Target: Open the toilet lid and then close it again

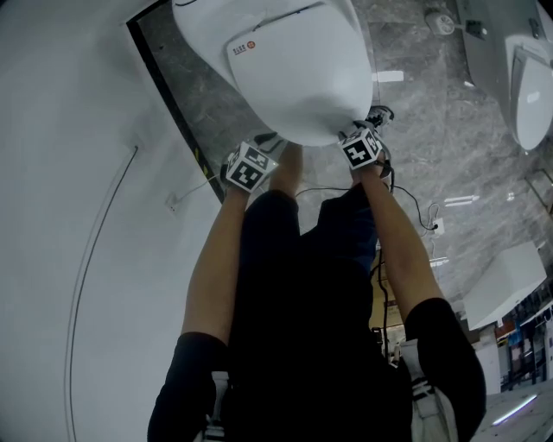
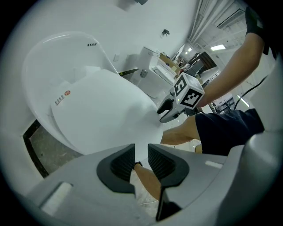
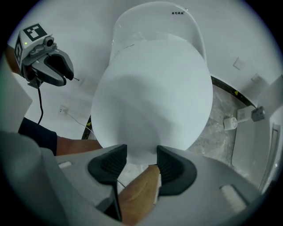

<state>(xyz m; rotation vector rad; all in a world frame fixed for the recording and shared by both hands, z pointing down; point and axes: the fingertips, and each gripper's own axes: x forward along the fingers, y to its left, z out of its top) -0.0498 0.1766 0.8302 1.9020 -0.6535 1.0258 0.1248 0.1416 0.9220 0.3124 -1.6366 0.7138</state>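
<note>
Head view: toilet lid (image 1: pixel 294 78) down on bowl; left gripper (image 2: pixel 140 160) & right gripper (image 3: pixel 141 162) at lid's front edge, jaws apart, nothing held; lift/lower stage unclear, prob. lift pending.

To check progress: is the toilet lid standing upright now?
No, in the right gripper view the toilet lid lies lowered and flat, not upright.

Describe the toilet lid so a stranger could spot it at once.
On the grey marbled floor stands the white toilet nearest the person, not the other toilet at the head view's right edge. Its lid is the smooth oval on top, lying down, and bears a small red round mark near the hinge.
</note>
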